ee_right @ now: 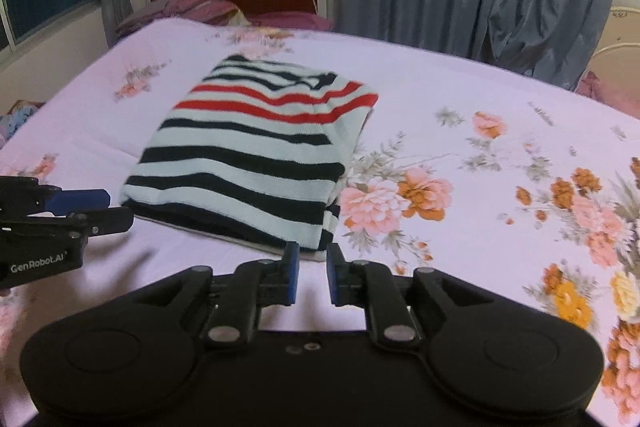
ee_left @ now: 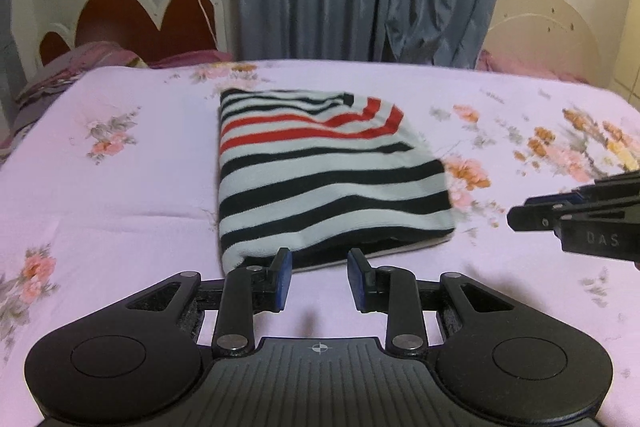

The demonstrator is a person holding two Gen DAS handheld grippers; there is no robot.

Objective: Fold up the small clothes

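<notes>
Readable marks, two only. "GenRobot.AI" in pale letters on the black body of the left gripper (ee_right: 106, 211), seen at the far left of the right gripper's view. "DAS" (faint, embossed) on the black housing of the right gripper (ee_left: 520, 217), to the right of the left tongs. Nothing else legible.

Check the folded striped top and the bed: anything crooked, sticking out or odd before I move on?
Mostly tidy. The striped top lies folded on the floral sheet, both tongs open and off it. One oddity: a pale layer pokes out beneath its near edge.
</notes>
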